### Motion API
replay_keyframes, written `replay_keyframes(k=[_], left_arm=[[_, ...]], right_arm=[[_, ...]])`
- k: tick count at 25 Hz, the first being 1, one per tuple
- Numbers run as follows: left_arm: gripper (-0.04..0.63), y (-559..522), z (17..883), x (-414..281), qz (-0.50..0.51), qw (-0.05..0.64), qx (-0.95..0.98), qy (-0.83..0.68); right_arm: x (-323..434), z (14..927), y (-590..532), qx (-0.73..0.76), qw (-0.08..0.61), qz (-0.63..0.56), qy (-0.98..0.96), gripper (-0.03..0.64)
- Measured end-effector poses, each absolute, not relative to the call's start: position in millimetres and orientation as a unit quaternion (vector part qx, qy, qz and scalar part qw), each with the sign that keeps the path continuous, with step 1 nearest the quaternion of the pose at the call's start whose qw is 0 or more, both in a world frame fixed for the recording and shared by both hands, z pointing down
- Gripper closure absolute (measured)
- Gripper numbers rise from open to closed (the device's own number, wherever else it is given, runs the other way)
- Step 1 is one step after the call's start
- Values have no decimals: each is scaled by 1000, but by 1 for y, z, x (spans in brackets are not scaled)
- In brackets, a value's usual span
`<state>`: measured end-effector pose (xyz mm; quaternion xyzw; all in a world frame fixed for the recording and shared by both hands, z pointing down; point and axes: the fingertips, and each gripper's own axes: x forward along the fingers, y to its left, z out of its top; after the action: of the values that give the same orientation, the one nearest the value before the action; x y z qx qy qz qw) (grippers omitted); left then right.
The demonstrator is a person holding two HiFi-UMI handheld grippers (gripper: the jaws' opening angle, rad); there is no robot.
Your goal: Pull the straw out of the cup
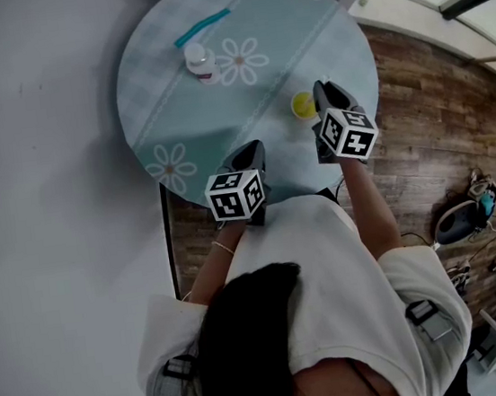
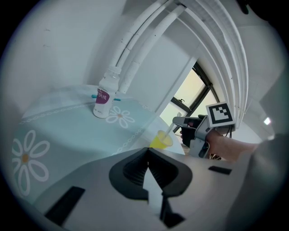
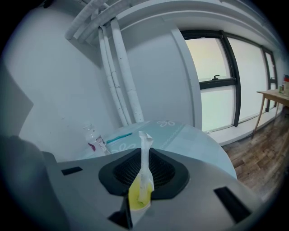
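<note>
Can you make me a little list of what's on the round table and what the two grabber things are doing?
table: round, pale blue cloth with white flowers
cup: small, yellow, near the table's edge
straw: white, stands in the cup, not yet pulled out
right gripper: at the cup, jaws closed on the straw
left gripper: jaws together, nothing in them, apart from the cup
bottle: small, purple label, upright
teal stick: lies flat beyond the bottle

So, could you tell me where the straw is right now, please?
In the right gripper view, the straw stands in the cup, pinched between the right gripper's jaws, at the table's near right edge.
</note>
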<state>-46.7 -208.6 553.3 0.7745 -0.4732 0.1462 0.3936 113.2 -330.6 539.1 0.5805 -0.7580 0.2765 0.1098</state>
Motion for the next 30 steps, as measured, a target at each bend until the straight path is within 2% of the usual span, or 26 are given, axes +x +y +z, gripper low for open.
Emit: replay_keyframes(k=[17,30], left_arm=[[589,-204,551,-47,133,395,781,-465],[589,-192,551,-57,122,399,778,-471]], right_arm=[[114,473,-323,594,59,229,-769,551],[91,441,-307,583,58,185,-789,551]])
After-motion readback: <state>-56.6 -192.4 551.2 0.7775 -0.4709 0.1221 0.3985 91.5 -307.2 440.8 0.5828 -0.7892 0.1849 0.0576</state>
